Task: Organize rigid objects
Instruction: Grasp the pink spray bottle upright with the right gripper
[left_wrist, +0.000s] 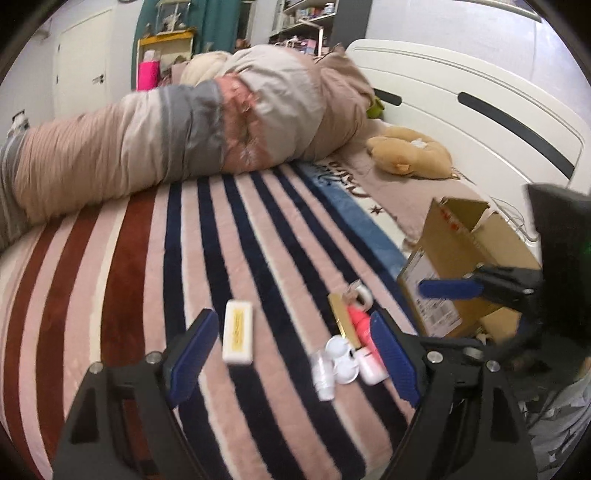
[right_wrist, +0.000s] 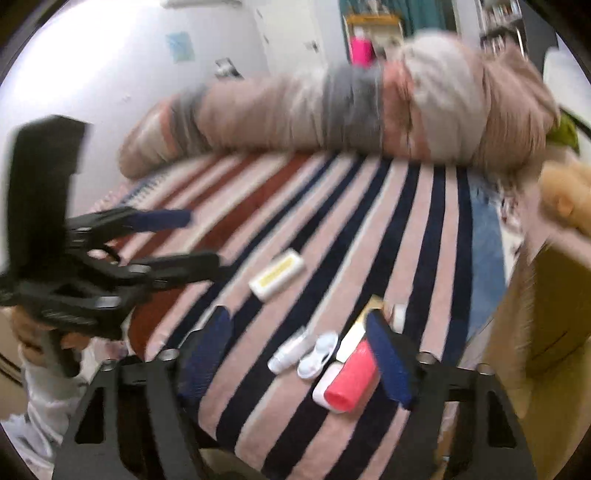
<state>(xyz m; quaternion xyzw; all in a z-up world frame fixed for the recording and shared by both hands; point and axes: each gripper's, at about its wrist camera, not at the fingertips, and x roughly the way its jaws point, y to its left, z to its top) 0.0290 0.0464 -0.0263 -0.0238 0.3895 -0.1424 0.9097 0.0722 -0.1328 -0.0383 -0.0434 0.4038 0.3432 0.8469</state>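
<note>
Small objects lie on a striped blanket (left_wrist: 129, 280): a white box with a yellow label (left_wrist: 238, 335) (right_wrist: 277, 277), a clear vial (left_wrist: 322, 373) (right_wrist: 290, 350), a white contact-lens case (left_wrist: 341, 357) (right_wrist: 318, 354), a pink cylinder (left_wrist: 360, 320) (right_wrist: 350, 380), a white case (left_wrist: 371, 364) under it, a gold box (left_wrist: 341, 319) (right_wrist: 360, 326) and a tape roll (left_wrist: 360, 293). My left gripper (left_wrist: 293, 345) is open above the blanket, the white box between its fingers. My right gripper (right_wrist: 301, 345) is open over the cluster. Each gripper shows in the other view, the right one (left_wrist: 448, 288) and the left one (right_wrist: 192, 236).
An open cardboard box (left_wrist: 458, 258) (right_wrist: 546, 317) stands at the right of the objects. A rolled duvet (left_wrist: 192, 122) lies across the back of the bed. A tan plush toy (left_wrist: 410, 155) lies near the white headboard (left_wrist: 480, 96).
</note>
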